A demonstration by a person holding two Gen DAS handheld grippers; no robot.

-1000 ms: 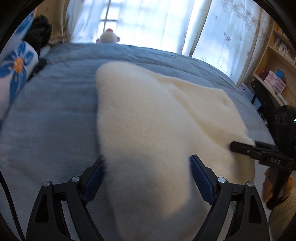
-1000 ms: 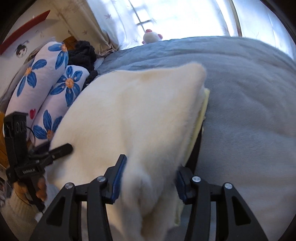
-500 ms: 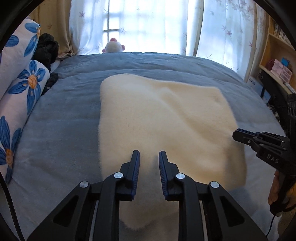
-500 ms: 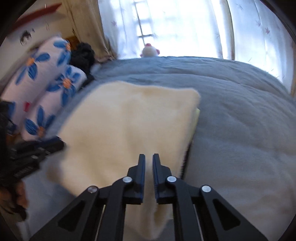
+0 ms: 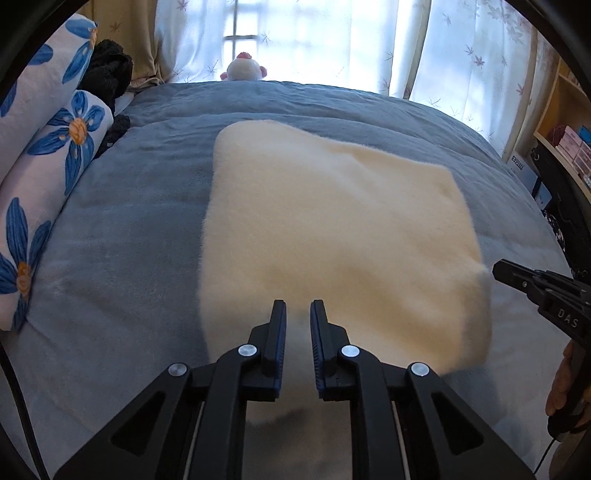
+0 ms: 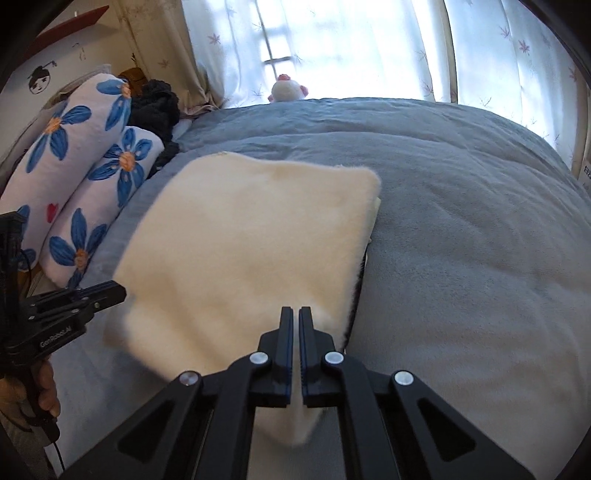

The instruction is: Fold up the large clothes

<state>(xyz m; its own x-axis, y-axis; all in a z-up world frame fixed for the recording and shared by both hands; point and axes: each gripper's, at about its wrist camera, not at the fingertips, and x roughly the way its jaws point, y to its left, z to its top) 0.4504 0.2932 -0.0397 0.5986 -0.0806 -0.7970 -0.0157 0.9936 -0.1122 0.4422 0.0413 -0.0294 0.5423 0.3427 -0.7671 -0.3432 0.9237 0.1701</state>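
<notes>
Cream fleece garment (image 5: 325, 229) lies folded into a rough rectangle on the grey-blue bedspread (image 5: 122, 266), its far edge toward the curtained window (image 5: 303, 33) and its near edge lifted at both corners. Nearest the left-wrist camera, the left gripper (image 5: 297, 314) has just been closing and now pinches a fold of the fleece at the near left corner, its blue-padded jaws nearly together with cream pile between them. From the right-wrist view the right gripper (image 6: 296, 315) has its jaws pressed almost flat together on the near right corner of the garment – fleece hangs bunched beneath the fingers. A dark lining edge shows along the garment's right side in that view. Flower-print pillows (image 6: 81, 170) are stacked at the left of the bed beside a black fluffy heap (image 6: 155, 107), and a small white plush toy (image 5: 243, 70) sits at the far edge. Each gripper appears in the other's camera – a hand (image 6: 38, 391) is wrapped round the left one's handle.
</notes>
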